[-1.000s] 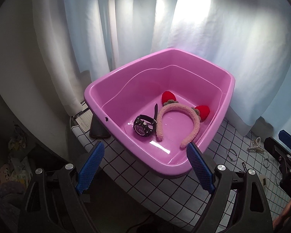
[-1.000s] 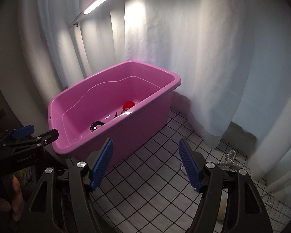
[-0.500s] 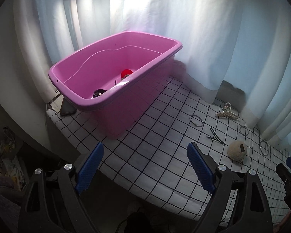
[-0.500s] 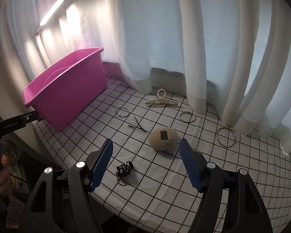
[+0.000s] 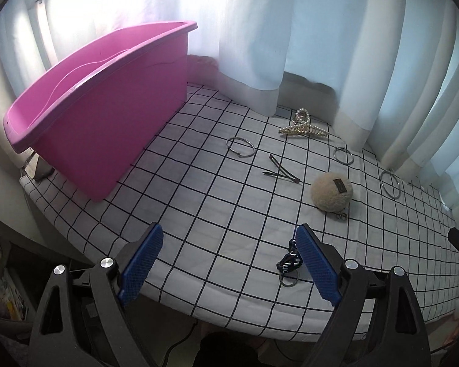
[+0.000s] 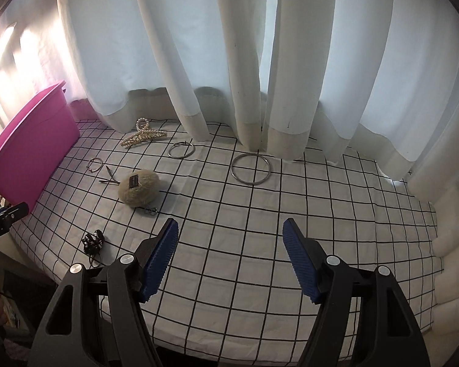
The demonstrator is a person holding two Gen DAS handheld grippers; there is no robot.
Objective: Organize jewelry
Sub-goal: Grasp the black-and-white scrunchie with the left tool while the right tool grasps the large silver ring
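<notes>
Step in hand: probably choosing the next piece to carry to the pink tub [image 5: 107,116].
Good way: I judged that the dark hair tie [image 5: 287,261], touching the left claw's right finger, was the easiest; come low and close on its thick part.
Thin pieces: the large ring [image 6: 251,168] and the hairpins [image 5: 280,172] lay flat on the checked cloth [image 5: 217,208]; they could slip.
Left gripper [image 5: 228,264]: wide open, empty, low over the near edge, tub at 10 o'clock.
Right gripper [image 6: 231,258]: wide open, empty, ring at 12 o'clock, fluffy ball [image 6: 139,191] at 10 o'clock.
Other pieces: pearl clip [image 6: 143,136] near the curtain [image 6: 229,61].
</notes>
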